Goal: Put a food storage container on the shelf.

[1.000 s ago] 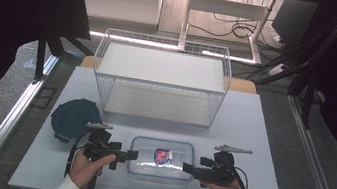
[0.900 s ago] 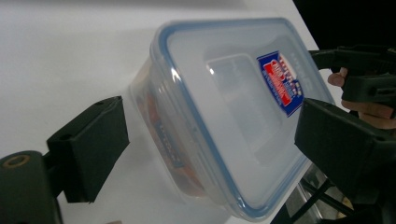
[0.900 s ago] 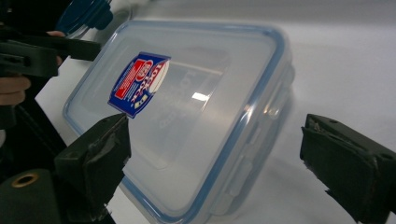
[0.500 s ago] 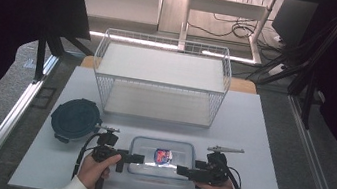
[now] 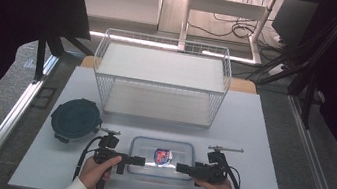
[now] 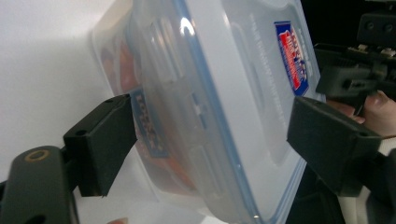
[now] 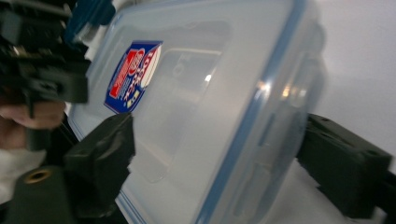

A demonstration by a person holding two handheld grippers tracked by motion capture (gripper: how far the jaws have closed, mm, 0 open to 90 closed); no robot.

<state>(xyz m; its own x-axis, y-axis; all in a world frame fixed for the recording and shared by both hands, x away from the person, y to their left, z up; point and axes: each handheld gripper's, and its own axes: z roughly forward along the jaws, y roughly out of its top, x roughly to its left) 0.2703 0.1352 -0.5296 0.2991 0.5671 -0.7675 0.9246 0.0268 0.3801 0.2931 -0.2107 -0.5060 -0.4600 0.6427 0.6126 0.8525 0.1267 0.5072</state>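
A clear plastic box (image 5: 163,147) with a blue-sealed lid and a red and blue sticker lies flat at the front middle of the white table. My left gripper (image 5: 139,161) points at its left end and my right gripper (image 5: 181,168) at its right end. In the left gripper view the box (image 6: 224,70) has its end between the jaws of the left gripper (image 6: 212,109), which have just been closing; one pad (image 6: 107,140) sits by a side flap. The right gripper (image 7: 218,126) likewise straddles the box (image 7: 196,93), its jaws closing too. Neither pair clearly presses.
A white wire basket (image 5: 164,38) with a shelf stands behind the box at mid-table. A dark round lidded container (image 5: 76,118) lies at the front left, close to my left hand. A metal rail (image 5: 11,116) runs along the table's left side.
Both grippers have moved inward along the table toward the box, so that its two ends now lie between their jaws. The left hand has come down slightly. The box has not moved.
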